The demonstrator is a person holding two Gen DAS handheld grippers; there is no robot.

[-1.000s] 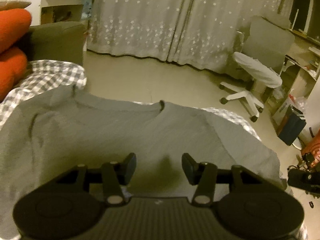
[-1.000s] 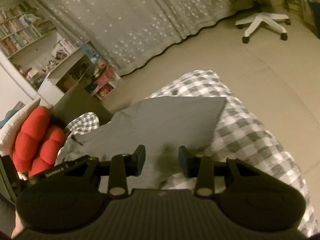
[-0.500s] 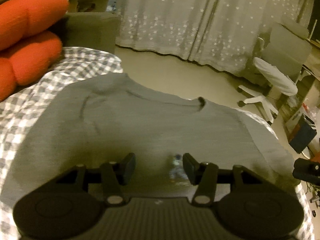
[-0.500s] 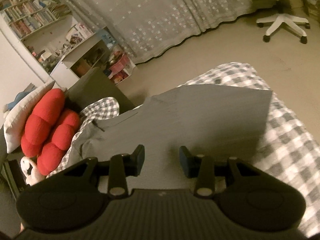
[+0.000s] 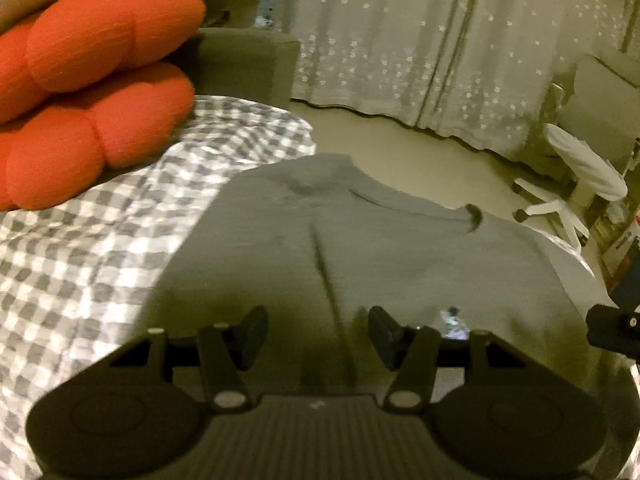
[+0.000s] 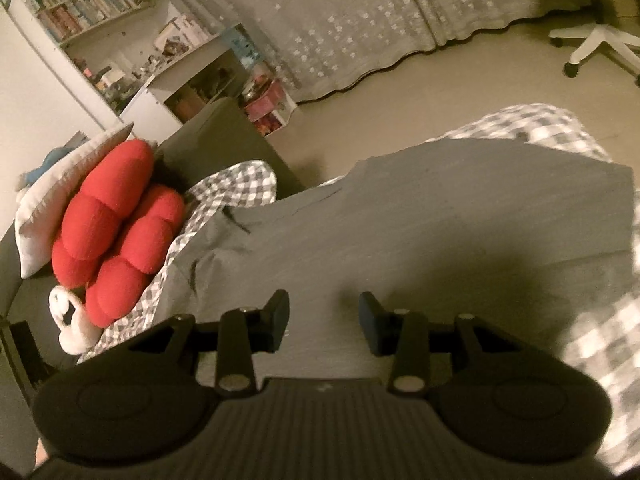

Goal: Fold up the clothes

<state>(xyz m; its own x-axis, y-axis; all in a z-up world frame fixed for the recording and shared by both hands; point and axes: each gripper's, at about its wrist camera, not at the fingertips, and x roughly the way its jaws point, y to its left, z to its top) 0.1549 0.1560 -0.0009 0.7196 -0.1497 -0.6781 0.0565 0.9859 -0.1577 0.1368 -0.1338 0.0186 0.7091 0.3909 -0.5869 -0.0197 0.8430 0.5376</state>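
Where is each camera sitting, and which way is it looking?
Left wrist: rides on the left gripper, looking over the grey shirt toward the curtain; its open fingers show.
Right wrist: rides on the right gripper, looking across the shirt toward the bookshelf; its open fingers show.
Shared: shirt, checked bedcover, red cushion, curtain.

shirt [image 5: 380,248] lies on bedspread [image 5: 80,260], cushion [image 5: 80,80] left, chair [image 5: 576,184] right.
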